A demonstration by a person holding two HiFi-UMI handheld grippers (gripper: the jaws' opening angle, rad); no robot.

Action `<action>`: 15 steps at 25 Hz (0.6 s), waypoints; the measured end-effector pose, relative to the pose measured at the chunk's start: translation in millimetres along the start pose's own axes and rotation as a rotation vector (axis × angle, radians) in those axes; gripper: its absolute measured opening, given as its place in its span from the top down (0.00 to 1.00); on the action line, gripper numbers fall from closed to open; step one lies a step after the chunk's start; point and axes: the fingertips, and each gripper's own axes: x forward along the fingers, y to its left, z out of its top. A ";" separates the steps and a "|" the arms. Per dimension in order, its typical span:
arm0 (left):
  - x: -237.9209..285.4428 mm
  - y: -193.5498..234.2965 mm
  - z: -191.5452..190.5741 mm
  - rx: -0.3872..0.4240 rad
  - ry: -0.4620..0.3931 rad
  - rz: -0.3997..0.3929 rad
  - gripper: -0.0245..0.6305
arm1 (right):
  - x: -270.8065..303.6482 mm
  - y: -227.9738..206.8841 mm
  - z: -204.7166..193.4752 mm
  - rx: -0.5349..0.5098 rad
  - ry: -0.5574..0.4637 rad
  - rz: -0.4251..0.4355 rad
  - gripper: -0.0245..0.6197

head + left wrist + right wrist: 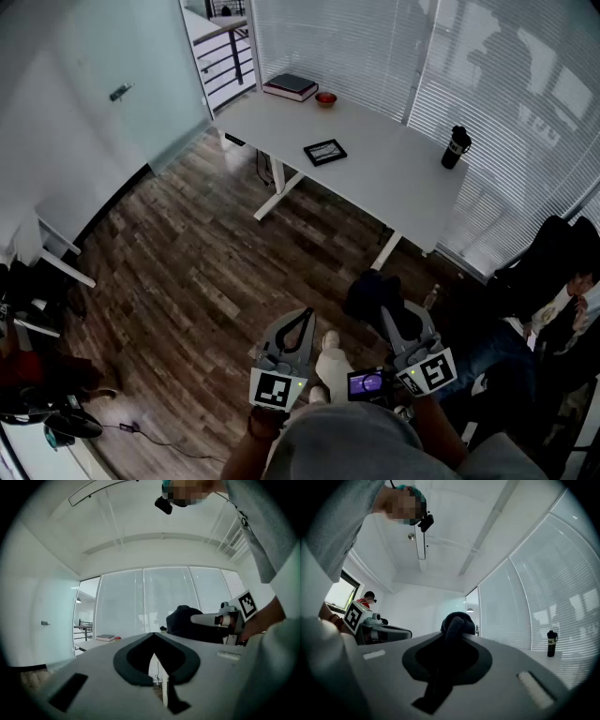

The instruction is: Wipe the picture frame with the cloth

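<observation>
The picture frame (324, 152) lies flat near the middle of the white table (394, 178), far ahead of both grippers. My right gripper (392, 317) is shut on a dark cloth (371, 292), which bunches out past its tips; the same cloth (456, 622) fills the gap in the right gripper view. My left gripper (302, 319) is shut with nothing in it, its jaws meeting in a thin line (153, 641). Both are held low over the wooden floor, side by side, well short of the table. From the left gripper view the right gripper (220, 619) and cloth (183, 619) show.
On the table are a book (291, 86), a small red bowl (325, 98) and a black bottle (456, 147). A person sits in a dark chair (553, 281) at the right. Shelving and clutter (37, 309) line the left wall. Blinds cover the windows behind the table.
</observation>
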 end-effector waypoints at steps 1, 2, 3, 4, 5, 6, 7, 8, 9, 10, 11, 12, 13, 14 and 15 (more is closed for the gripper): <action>7.7 5.5 -3.6 -0.004 -0.005 -0.005 0.97 | 7.7 -7.4 -4.1 0.013 -0.006 0.001 0.89; 15.6 11.4 -7.6 -0.006 -0.007 -0.012 0.96 | 16.1 -14.9 -8.4 0.027 -0.013 0.002 0.89; 24.1 18.4 -12.3 -0.005 -0.004 -0.020 0.95 | 25.7 -22.7 -12.9 0.041 -0.018 0.002 0.89; 33.6 26.7 -17.7 0.000 0.004 -0.030 0.93 | 37.0 -31.1 -17.8 0.053 -0.023 0.003 0.89; 44.8 36.5 -23.2 0.007 0.013 -0.039 0.91 | 50.4 -40.6 -23.0 0.060 -0.025 0.003 0.89; 58.0 47.8 -28.5 0.011 0.019 -0.046 0.90 | 65.6 -51.5 -28.7 0.064 -0.024 0.003 0.89; 72.4 60.3 -33.5 0.009 0.022 -0.050 0.90 | 82.1 -63.7 -34.8 0.065 -0.022 0.000 0.89; 87.1 73.5 -38.4 0.004 0.027 -0.051 0.89 | 99.0 -76.7 -41.5 0.069 -0.018 -0.006 0.89; 101.3 86.9 -43.4 0.001 0.034 -0.052 0.89 | 115.5 -89.8 -48.4 0.075 -0.014 -0.014 0.89; 115.6 99.9 -48.4 0.004 0.045 -0.054 0.88 | 130.9 -103.1 -54.8 0.083 -0.014 -0.024 0.89; 130.7 112.2 -53.4 0.008 0.058 -0.057 0.86 | 145.4 -117.0 -60.5 0.091 -0.015 -0.034 0.89; 147.1 123.5 -58.7 0.011 0.070 -0.062 0.85 | 158.8 -131.9 -66.3 0.095 -0.016 -0.044 0.89; 164.4 133.9 -64.5 0.012 0.081 -0.069 0.85 | 171.3 -147.4 -72.6 0.097 -0.013 -0.054 0.89; 181.5 143.4 -70.4 0.012 0.091 -0.079 0.85 | 183.0 -162.5 -79.3 0.095 -0.009 -0.066 0.89; 197.2 151.5 -76.1 0.013 0.100 -0.090 0.85 | 193.6 -176.6 -85.8 0.093 -0.003 -0.080 0.89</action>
